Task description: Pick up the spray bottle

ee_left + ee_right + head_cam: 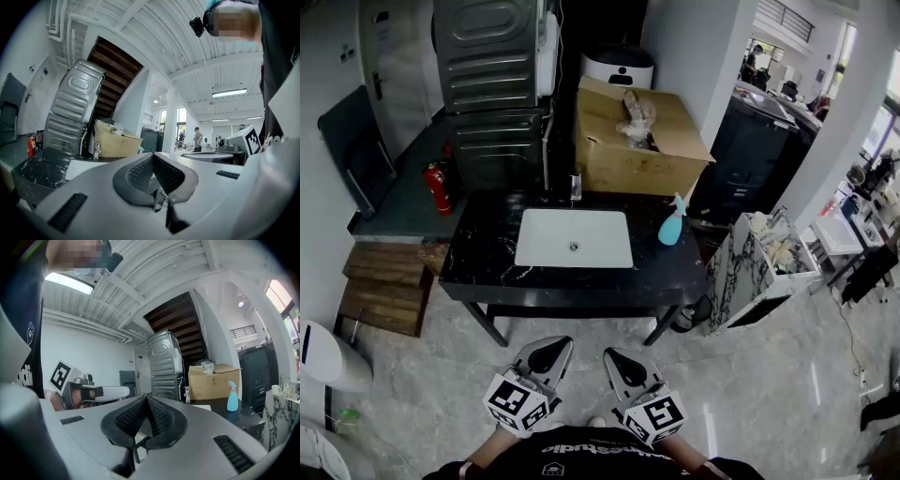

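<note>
A light blue spray bottle (672,225) with a pale trigger head stands upright on the black marble counter (487,258), to the right of the white sink (574,238). In the right gripper view the spray bottle (232,398) shows far off at the right. Both grippers are held close to the person's body, well short of the counter. My left gripper (555,345) has its jaws together and holds nothing; its tips (152,155) meet in the left gripper view. My right gripper (611,356) is likewise shut and empty, with its tips (147,396) touching.
A cardboard box (633,141) stands behind the counter, with a faucet (576,187) at the sink's back edge. Metal cabinets (492,84) rise at the back left beside a red fire extinguisher (438,187). Wooden pallets (386,286) lie left, a marble-patterned box (755,272) right.
</note>
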The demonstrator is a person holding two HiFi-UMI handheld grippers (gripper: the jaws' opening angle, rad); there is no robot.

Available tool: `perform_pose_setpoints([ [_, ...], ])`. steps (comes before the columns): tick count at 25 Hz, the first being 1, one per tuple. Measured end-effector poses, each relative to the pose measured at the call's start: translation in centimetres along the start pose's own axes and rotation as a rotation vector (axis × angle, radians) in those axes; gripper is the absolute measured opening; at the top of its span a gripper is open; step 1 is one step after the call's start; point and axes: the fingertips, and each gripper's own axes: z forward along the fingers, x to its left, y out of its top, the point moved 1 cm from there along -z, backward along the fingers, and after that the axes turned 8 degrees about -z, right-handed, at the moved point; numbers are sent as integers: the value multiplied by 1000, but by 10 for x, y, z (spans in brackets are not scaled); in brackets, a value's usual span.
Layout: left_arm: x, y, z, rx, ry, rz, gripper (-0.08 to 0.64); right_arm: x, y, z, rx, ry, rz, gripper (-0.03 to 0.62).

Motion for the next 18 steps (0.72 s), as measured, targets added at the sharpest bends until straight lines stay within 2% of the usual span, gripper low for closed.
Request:
perform_pose_setpoints([
  [4, -4, -2, 3, 8, -25, 14, 15, -2, -2, 0, 0, 0, 0, 37],
  [18, -13, -8, 13, 18, -27, 12, 15, -12, -11, -10, 18, -12, -2, 37],
])
